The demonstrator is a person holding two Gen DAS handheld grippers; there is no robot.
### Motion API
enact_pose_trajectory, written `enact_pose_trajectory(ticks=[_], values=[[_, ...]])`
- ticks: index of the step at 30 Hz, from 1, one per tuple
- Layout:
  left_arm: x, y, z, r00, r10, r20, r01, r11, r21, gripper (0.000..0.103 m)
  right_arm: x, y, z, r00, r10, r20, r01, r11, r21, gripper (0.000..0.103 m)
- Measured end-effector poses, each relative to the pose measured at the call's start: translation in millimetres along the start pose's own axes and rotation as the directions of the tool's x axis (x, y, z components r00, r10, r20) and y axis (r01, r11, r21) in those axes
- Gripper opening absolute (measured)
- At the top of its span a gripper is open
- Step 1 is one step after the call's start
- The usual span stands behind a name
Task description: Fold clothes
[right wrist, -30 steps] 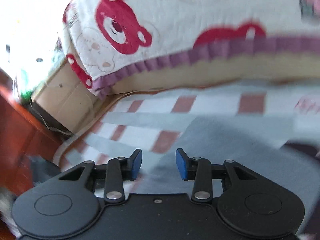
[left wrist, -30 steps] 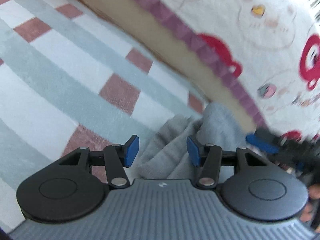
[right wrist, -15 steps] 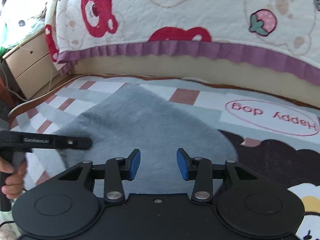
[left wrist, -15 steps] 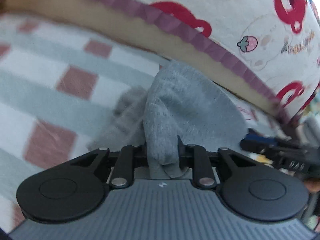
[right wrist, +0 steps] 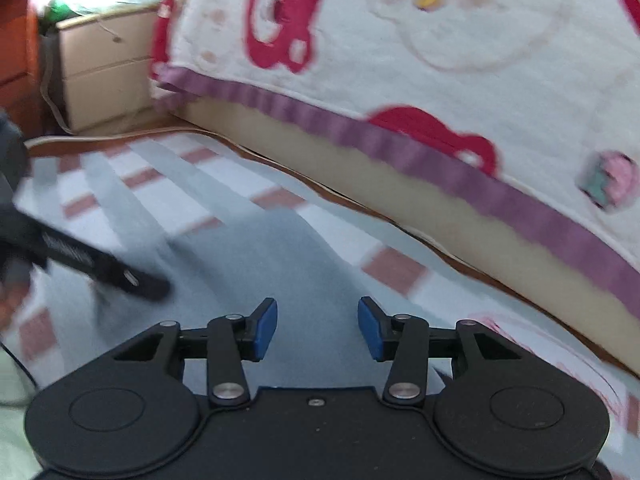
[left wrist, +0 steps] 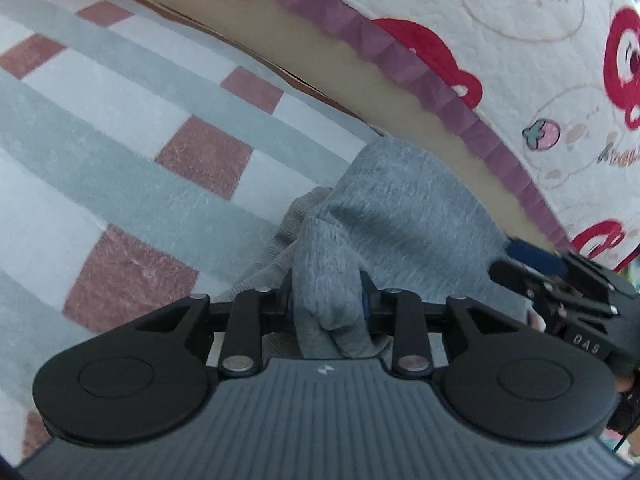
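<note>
The left tongs pinch a bunched fold of the grey garment; their jaws have just eased a little wider, with the cloth between them. The right tongs stand open with nothing held, and their jaws have just been opening over the flat grey cloth. The garment lies on the checked rug, near the rug's far edge. Behind is a bed with a bear quilt. Beside it stands a pale drawer chest; its drawers are closed.

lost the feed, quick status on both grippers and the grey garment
Left gripper shut on grey garment, bunched fold. Right gripper open, empty, above the cloth. Nothing in the way on the checked rug.
</note>
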State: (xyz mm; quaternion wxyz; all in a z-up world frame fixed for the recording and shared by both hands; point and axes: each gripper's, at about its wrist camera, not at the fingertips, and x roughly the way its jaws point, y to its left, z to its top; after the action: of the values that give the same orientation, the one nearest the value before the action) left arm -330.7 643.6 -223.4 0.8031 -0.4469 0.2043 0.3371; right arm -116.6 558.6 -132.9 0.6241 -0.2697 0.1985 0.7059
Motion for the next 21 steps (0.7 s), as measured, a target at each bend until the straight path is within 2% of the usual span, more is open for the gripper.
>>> enact_pose_trajectory(ticks=[1, 3, 4, 5, 8, 10, 12, 13, 15, 17, 18, 21], values=[[-0.2, 0.1, 1.3, 1.000, -0.003, -0.006, 0.003, 1.000, 0.000, 0.029, 8.3, 3.4, 8.5, 0.999, 0.034, -0.016, -0.034, 0.999, -0.010, 0.050], [-2.0, -2.1, 4.1, 1.000, 0.006, -0.008, -0.006, 1.000, 0.020, 0.029, 38.7, 7.3, 15.7, 0.995, 0.044, -0.085, -0.048, 0.998, -0.047, 0.043], [-5.7, -4.2, 5.8, 1.000, 0.018, 0.006, -0.018, 0.999, 0.033, 0.029, 55.0, 6.2, 14.9, 0.990, 0.039, -0.137, -0.043, 0.999, -0.032, 0.043], [-16.6, -7.5, 8.0, 0.998, 0.035, 0.055, -0.037, 0.999, 0.034, 0.027, 71.3, 4.8, 13.7, 0.981, 0.033, -0.190, -0.037, 0.999, -0.014, 0.044], [-51.3, -19.4, 14.4, 0.975, 0.072, 0.208, -0.088, 0.994, 0.069, 0.017, 78.6, 0.7, 17.6, 0.976, 0.043, -0.215, -0.033, 0.998, 0.050, 0.045], [-67.3, -24.2, 18.7, 0.970, 0.006, 0.242, -0.034, 0.993, 0.113, 0.018, 77.3, -0.9, 18.9, 0.973, 0.051, -0.224, -0.035, 0.997, 0.073, 0.045], [-64.8, -23.3, 17.7, 0.977, -0.067, 0.201, 0.048, 0.994, 0.098, 0.018, 75.6, -0.7, 18.4, 0.974, 0.054, -0.222, -0.037, 0.996, 0.078, 0.046], [-58.6, -24.2, 15.5, 0.983, -0.077, 0.167, 0.061, 0.993, 0.100, 0.017, 74.7, -0.6, 18.1, 0.974, 0.055, -0.221, -0.038, 0.996, 0.081, 0.046], [-42.3, -28.8, 9.2, 0.995, -0.045, 0.094, 0.032, 0.991, 0.131, 0.015, 69.4, -0.7, 20.9, 0.982, 0.073, -0.173, -0.054, 0.992, 0.112, 0.046], [-27.6, -25.0, 3.5, 0.998, 0.032, 0.049, -0.038, 0.991, 0.128, 0.013, 67.2, -2.6, 25.2, 0.986, 0.118, -0.116, -0.097, 0.980, 0.173, 0.048], [-21.5, -20.8, 1.2, 0.998, 0.063, 0.032, -0.066, 0.991, 0.113, 0.011, 71.6, -1.5, 28.3, 0.985, 0.134, -0.113, -0.110, 0.974, 0.197, 0.049], [-11.9, -8.9, -1.5, 0.996, 0.092, 0.017, -0.093, 0.993, 0.072, 0.008, 93.3, 8.6, 36.0, 0.978, 0.117, -0.171, -0.085, 0.980, 0.180, 0.050]])
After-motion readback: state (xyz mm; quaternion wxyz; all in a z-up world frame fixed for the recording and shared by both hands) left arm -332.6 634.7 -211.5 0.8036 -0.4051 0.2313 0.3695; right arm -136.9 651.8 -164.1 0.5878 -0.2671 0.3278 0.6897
